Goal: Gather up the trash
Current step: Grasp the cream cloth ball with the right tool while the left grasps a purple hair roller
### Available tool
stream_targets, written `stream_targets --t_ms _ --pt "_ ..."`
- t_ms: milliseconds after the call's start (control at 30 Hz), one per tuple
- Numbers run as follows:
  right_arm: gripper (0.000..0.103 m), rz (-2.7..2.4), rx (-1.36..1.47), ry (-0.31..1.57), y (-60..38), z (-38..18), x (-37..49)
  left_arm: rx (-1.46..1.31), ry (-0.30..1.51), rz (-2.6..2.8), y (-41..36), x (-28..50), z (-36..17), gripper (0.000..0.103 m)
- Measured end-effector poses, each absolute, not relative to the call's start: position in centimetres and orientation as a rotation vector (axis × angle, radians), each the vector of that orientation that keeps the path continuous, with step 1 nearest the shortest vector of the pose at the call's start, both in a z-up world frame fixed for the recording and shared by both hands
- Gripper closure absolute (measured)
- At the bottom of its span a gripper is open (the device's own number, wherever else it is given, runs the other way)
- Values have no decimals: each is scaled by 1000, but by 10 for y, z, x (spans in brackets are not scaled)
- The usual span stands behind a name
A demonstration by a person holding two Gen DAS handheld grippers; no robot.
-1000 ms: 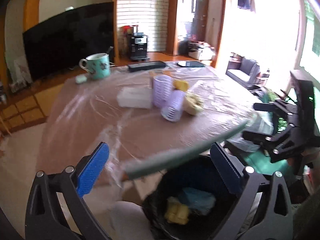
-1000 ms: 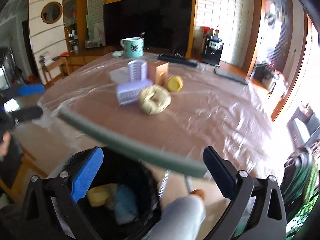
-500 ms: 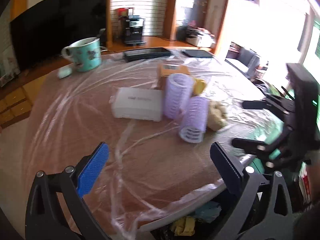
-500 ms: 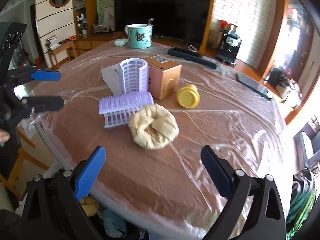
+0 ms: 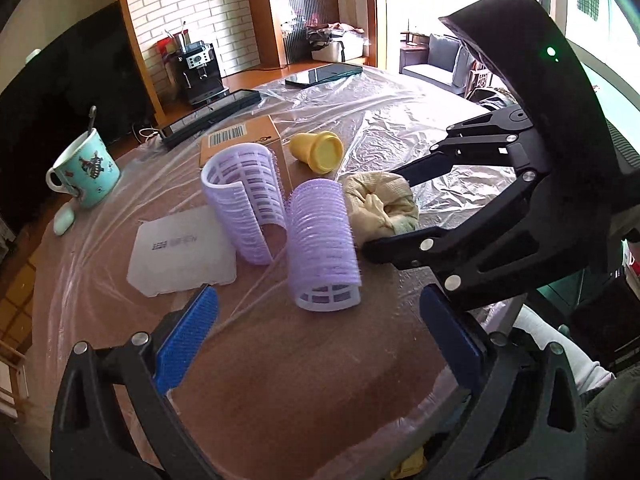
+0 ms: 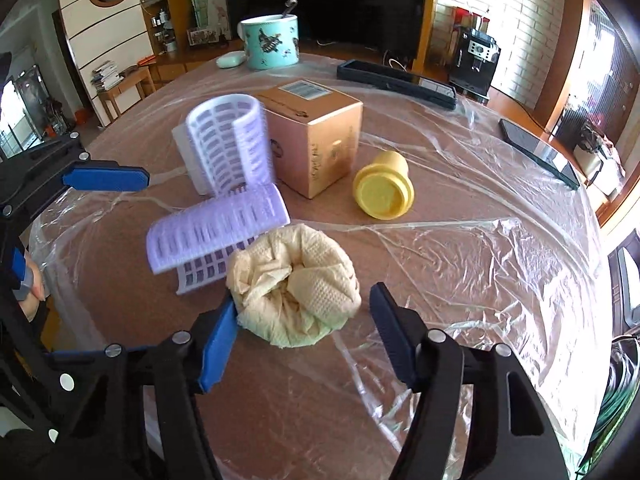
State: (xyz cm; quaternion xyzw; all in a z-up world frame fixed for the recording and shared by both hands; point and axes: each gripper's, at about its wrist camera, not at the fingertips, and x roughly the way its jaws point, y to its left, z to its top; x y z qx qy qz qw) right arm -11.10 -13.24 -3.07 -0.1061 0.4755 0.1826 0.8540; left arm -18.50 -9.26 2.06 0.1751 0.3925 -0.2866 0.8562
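Left gripper (image 5: 320, 344) hangs low over the near side of the table (image 5: 280, 380), jaws spread wide, nothing between them. Straight ahead of it lies a purple hair roller (image 5: 322, 246) on its side, a second roller (image 5: 246, 196) standing upright just behind. The crumpled paper wad (image 5: 380, 206), which I take for the trash, sits to the right of the lying roller, and the right gripper reaches in there, its fingers either side of the wad. Along the bottom of the frame the table's edge curves close, with something yellow (image 5: 408, 464) below it, perhaps a bin's contents; hard to tell. Plenty of bare tabletop in front of this gripper.

Over to the right wrist view: right gripper (image 6: 298, 330) is wide too, blue pads flanking the paper wad (image 6: 294, 292), left pad touching or nearly so, right pad just clear. This looks like the moment of the grasp: next comes a squeeze on the wad, then a lift straight up. Mind the left side: the lying roller (image 6: 218, 226) touches or overlaps the wad there and could get dragged along. The cardboard box (image 6: 316, 140) and yellow cap (image 6: 382, 196) stand apart behind, no bother. To the right, open plastic-covered table; the left gripper's finger (image 6: 106, 178) hovers at the left, well apart from the wad.
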Motion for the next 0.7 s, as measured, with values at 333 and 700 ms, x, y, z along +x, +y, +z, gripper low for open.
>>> stream_targets --t_ms 333,700 --pt "52 430 -233 1009 -142 -25 -109 347 844 -646 -105 -172 23 11" --pt "52 307 -250 983 -172 -22 -121 206 911 -576 -117 -159 16 15"
